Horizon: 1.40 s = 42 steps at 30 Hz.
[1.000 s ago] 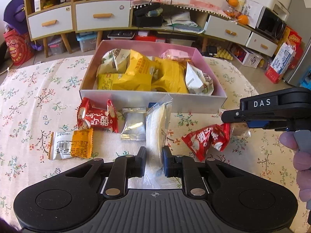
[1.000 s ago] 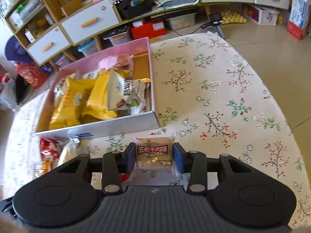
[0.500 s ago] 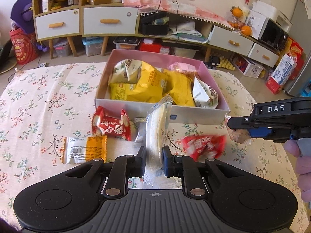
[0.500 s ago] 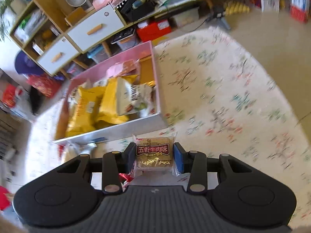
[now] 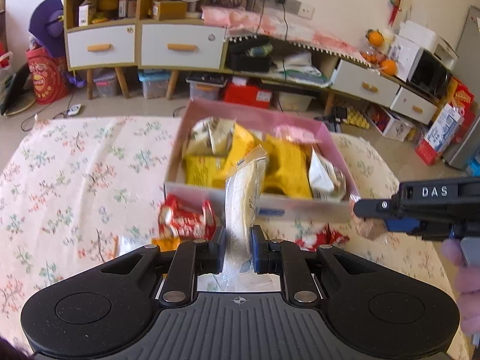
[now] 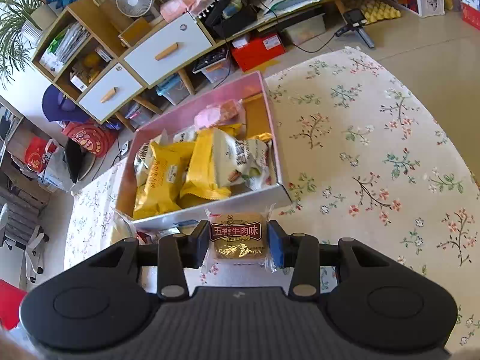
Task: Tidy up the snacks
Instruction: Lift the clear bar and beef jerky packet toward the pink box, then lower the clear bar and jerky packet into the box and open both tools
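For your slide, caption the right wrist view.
Right gripper holds a beef-flavour biscuit packet just short of the pink snack box.

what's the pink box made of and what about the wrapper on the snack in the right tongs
Pink box: looks like matte cardboard; thin, straight, stiff walls, pale outside face.
Wrapper of the square snack in the right tongs: apparently clear glossy plastic film, crimped at the edges, showing a brown cake and printed red label.

Floral tablecloth (image 6: pixel 375 138); snack box (image 6: pixel 240 202), perhaps red packets (image 5: pixel 186 219).
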### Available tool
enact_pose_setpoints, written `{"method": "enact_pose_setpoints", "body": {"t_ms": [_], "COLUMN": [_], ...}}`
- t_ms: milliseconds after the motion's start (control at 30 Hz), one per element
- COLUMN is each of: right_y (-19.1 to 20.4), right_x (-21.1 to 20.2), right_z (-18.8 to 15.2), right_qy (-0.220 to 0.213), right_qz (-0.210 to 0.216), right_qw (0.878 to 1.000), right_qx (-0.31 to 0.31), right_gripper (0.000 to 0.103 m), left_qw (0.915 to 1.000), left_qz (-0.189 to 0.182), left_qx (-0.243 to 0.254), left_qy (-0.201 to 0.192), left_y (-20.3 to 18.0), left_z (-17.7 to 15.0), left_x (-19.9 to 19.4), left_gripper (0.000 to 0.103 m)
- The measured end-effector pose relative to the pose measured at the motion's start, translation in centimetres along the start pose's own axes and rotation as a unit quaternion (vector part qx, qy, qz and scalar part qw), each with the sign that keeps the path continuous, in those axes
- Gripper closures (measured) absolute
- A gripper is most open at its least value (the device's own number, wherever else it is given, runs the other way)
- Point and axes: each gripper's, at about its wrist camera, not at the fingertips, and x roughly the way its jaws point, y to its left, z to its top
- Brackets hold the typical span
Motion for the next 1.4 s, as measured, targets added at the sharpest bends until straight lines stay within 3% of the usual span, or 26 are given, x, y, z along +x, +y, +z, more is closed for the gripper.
{"method": "enact_pose_setpoints", "body": {"t_ms": [300, 567, 933, 1133, 1300, 1400], "right_y": [0.8, 3.1, 4.5, 4.1, 3.1, 2.9], "right_x": [1.4, 3.6, 6.0, 5.6, 5.3, 5.2], "right_z": [2.1, 3.8, 4.5, 4.6, 4.7, 4.4], "right_qy": [-0.021, -0.023, -0.026, -0.038, -0.036, -0.032], "right_qz": [-0.002, 0.028, 0.01, -0.011, 0.02, 0.032], "right_qw": [1.0, 0.999, 0.999, 0.998, 0.999, 0.999], "right_qx": [-0.015, -0.035, -0.045, -0.042, -0.021, -0.008], "right_gripper": [0.065, 0.064, 0.063, 0.053, 0.043, 0.038], "left_qw": [0.9998, 0.9995, 0.9998, 0.9998, 0.9982, 0.9968], "left_qz": [0.012, 0.015, 0.015, 0.011, 0.023, 0.033], "left_qx": [-0.017, -0.027, -0.011, 0.013, 0.055, 0.072], "left_qy": [-0.006, 0.001, 0.012, 0.008, 0.004, -0.007], "left_y": [1.9, 3.4, 3.4, 3.1, 2.2, 1.7], "left_z": [3.6, 6.6, 7.2, 6.5, 5.8, 5.2], "left_x": [2.8, 6.8, 9.4, 9.2, 8.6, 7.9], "left_gripper": [0.088, 0.088, 0.087, 0.08, 0.072, 0.06]}}
